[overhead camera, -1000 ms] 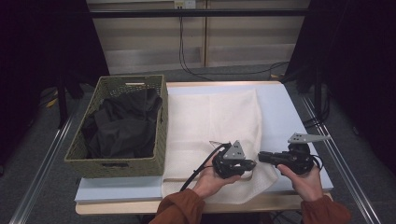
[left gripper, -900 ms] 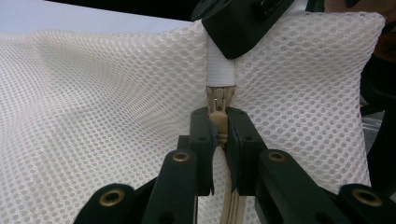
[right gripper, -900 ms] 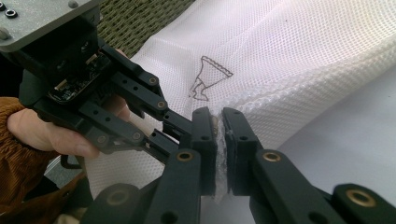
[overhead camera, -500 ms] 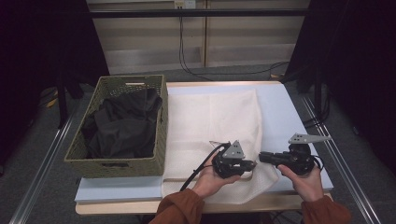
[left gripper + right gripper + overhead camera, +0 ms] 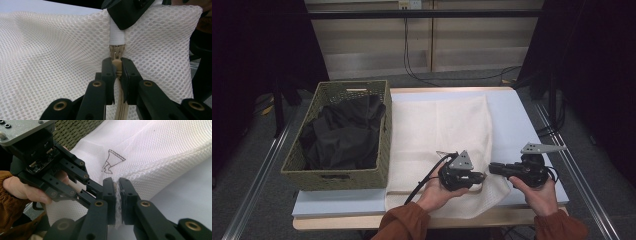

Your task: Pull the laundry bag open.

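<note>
A white mesh laundry bag (image 5: 437, 130) lies spread on the table. Its near right corner is lifted between my two grippers. My left gripper (image 5: 483, 176) is shut on the beige zipper pull (image 5: 116, 58), close to the zipper's end. Just beyond it is a white fabric tab (image 5: 117, 37), where the other gripper's black jaws pinch the bag. My right gripper (image 5: 491, 167) is shut on that corner edge of the mesh bag (image 5: 155, 147), jaws facing the left gripper almost tip to tip. A small drawn mark (image 5: 112, 161) shows on the mesh.
A green woven basket (image 5: 337, 175) full of black clothing (image 5: 344, 135) stands at the table's left side, next to the bag. A pale blue mat (image 5: 512, 115) covers the tabletop. Dark curtains and cables lie beyond the far edge.
</note>
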Action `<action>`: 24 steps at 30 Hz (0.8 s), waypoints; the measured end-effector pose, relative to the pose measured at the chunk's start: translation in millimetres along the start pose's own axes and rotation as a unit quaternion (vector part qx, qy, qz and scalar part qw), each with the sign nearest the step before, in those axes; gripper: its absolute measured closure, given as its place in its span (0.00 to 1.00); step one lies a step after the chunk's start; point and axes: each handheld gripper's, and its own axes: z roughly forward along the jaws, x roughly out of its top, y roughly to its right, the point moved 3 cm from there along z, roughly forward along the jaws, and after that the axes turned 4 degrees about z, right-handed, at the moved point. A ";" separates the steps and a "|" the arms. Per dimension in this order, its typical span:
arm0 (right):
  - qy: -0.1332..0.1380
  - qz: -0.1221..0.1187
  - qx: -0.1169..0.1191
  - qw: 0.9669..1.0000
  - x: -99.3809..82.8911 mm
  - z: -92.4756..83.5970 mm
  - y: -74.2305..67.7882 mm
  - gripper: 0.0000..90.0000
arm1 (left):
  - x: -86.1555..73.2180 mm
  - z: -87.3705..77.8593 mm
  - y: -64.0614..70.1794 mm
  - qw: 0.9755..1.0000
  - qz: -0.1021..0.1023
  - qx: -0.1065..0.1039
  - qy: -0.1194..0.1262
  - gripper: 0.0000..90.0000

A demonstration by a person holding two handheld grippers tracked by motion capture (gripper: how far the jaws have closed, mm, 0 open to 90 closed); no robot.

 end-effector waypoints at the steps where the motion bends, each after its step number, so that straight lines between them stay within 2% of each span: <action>1: -0.003 0.001 0.001 1.000 0.1 -0.3 0.0 0.94 | 0.2 -0.2 -0.2 1.000 0.002 0.002 -0.003 0.91; 7: -0.003 -0.001 -0.001 1.000 -0.1 0.0 -0.2 0.94 | -0.2 0.8 -1.4 1.000 0.003 -0.005 -0.005 0.91; 10: -0.003 0.001 -0.002 1.000 0.0 -0.4 -1.0 0.94 | 0.0 0.5 -1.7 1.000 0.011 -0.006 -0.009 0.91; 11: 0.001 -0.002 -0.001 1.000 0.0 -0.1 -0.6 0.94 | 0.2 0.8 -1.4 1.000 0.005 -0.004 -0.010 0.91; 16: -0.002 0.003 -0.001 1.000 -0.4 -2.0 -0.8 0.94 | 0.9 0.3 -0.8 1.000 0.003 -0.016 -0.007 0.91; 19: 0.012 0.005 -0.007 1.000 1.9 -5.7 2.2 0.94 | -5.0 3.1 1.8 0.999 0.028 -0.003 -0.046 0.91; 20: 0.015 0.006 -0.006 1.000 4.0 -9.6 4.2 0.94 | -6.7 2.6 1.5 0.999 0.017 0.004 -0.033 0.91; 21: 0.018 0.003 -0.007 1.000 5.2 -13.0 6.4 0.94 | -6.1 1.3 -0.3 1.000 0.008 -0.006 -0.029 0.91; 22: 0.021 0.005 -0.006 1.000 4.8 -15.5 8.0 0.94 | -5.0 1.5 -1.4 0.999 0.009 -0.013 -0.031 0.91; 24: 0.022 0.011 -0.005 1.000 2.5 -15.9 9.2 0.94 | -4.2 3.8 -0.1 0.999 0.016 -0.010 -0.039 0.91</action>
